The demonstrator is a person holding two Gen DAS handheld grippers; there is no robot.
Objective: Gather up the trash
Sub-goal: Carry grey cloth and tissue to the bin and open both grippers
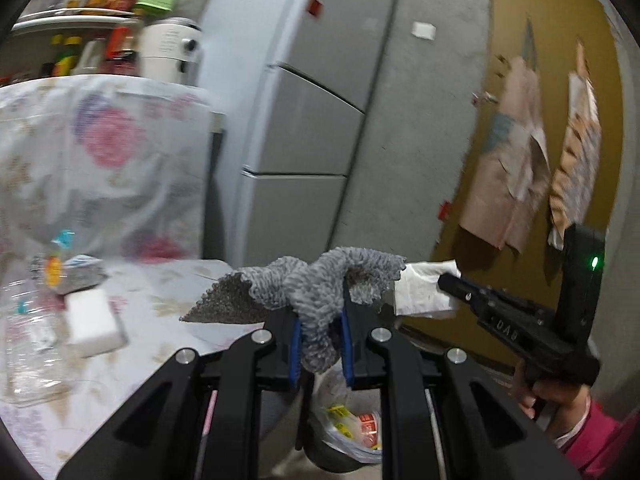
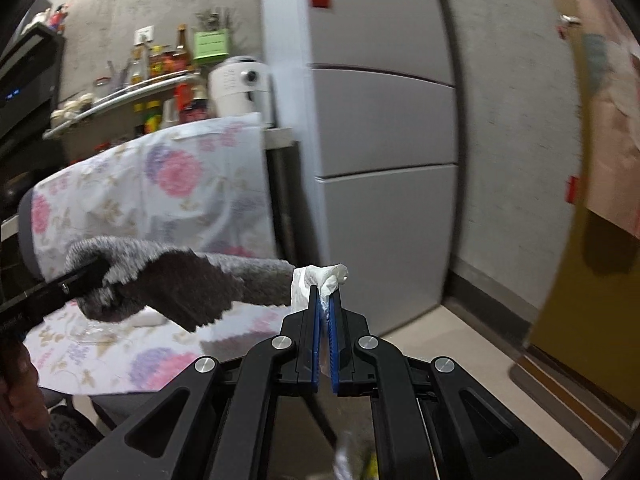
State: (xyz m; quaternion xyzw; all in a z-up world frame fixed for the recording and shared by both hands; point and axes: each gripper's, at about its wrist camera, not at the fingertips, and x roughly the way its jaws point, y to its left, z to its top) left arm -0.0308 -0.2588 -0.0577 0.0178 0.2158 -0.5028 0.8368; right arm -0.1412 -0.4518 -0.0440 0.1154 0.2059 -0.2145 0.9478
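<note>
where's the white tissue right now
The white tissue is pinched in the right gripper, held in the air beside the grey cloth in the left gripper, in front of the fridge.

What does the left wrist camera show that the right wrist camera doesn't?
Only the left wrist view shows the lined trash bin below the fingers, a white sponge on the table, and paper bags hanging on the yellow wall. Only the right wrist view shows the black appliance at far left. Both show the left gripper shut on a grey cloth, the right gripper shut on a white tissue, the fridge and floral tablecloth.
</note>
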